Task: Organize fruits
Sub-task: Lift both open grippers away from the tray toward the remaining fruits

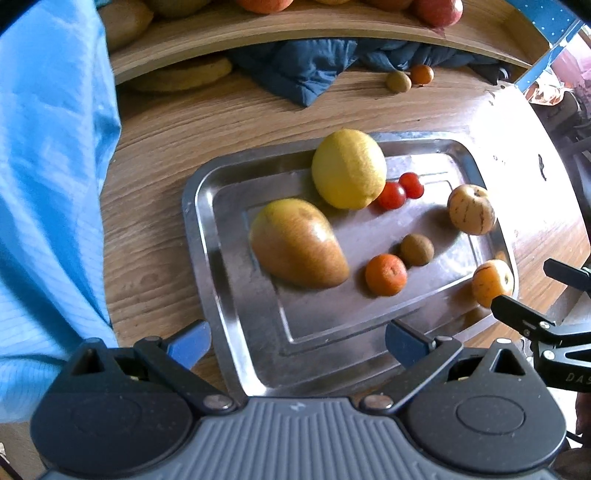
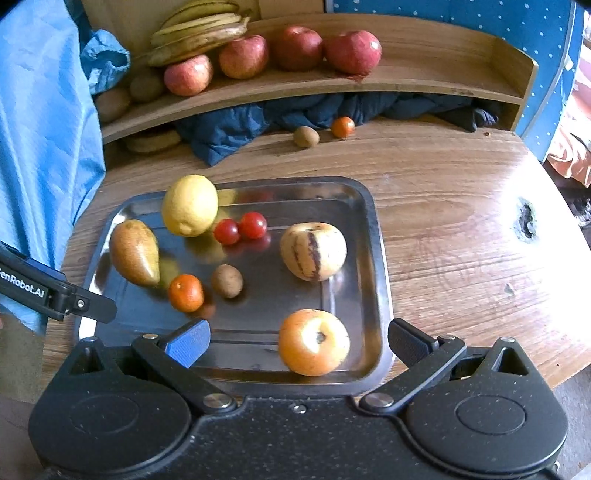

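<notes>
While both grippers hang over the steel tray (image 2: 376, 236), neither grasps anything: the left gripper (image 1: 297, 341) has its fingers spread wide over the tray's near edge with bare metal between them, and the right gripper (image 2: 297, 341) has its fingers fully released, with the orange-yellow apple (image 2: 314, 341) lying between them, untouched, at the tray's near right corner.

The tray sits on the wooden counter (image 2: 461, 221). On it, the pear (image 2: 135, 253) lies on its side by the left edge, long axis diagonal, narrow end pointing toward the near edge. The lemon (image 2: 190, 205) rests at the far left corner, its nub facing forward. Two cherry tomatoes (image 2: 240, 227) touch each other just beside the lemon. A striped melon-like fruit (image 2: 313, 251) sits by the right edge, stripes running upright. A tangerine (image 2: 185, 292) and a kiwi (image 2: 227, 280) lie close together mid-tray.

Beyond the tray, another kiwi (image 2: 306, 136) and small orange (image 2: 343, 127) lie near dark blue cloth (image 2: 236, 129). The wooden shelf (image 2: 424, 79) holds red apples (image 2: 352, 51) and bananas (image 2: 199, 35).
</notes>
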`<state>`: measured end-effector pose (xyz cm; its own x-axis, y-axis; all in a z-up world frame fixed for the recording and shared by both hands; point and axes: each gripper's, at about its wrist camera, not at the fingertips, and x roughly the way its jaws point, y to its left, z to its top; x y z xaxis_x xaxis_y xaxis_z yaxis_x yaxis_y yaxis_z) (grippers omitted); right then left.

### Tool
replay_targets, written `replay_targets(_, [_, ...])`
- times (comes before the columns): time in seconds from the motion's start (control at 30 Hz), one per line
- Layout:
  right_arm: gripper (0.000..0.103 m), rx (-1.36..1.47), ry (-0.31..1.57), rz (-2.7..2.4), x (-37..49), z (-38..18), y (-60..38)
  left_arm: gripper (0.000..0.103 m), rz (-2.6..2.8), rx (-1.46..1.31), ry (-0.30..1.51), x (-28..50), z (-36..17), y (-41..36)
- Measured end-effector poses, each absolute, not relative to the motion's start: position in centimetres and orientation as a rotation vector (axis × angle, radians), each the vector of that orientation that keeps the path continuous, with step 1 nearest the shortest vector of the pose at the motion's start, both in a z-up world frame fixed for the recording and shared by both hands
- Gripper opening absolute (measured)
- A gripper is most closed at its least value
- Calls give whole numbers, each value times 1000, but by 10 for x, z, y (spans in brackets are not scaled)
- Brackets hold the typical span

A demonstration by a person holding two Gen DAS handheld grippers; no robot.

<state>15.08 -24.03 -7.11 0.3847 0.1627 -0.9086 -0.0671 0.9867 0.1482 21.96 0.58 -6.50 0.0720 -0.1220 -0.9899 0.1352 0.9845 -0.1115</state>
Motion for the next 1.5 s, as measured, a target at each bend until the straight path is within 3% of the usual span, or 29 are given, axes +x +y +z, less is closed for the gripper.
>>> replay_targets(0.77, [102, 161, 1125, 168, 206, -86, -307, 102, -115, 60, 1408, 271, -44, -60])
replay_targets(1.5, [102, 183, 967, 159, 282, -98, -355, 102, 46, -35, 1344, 337, -75, -112])
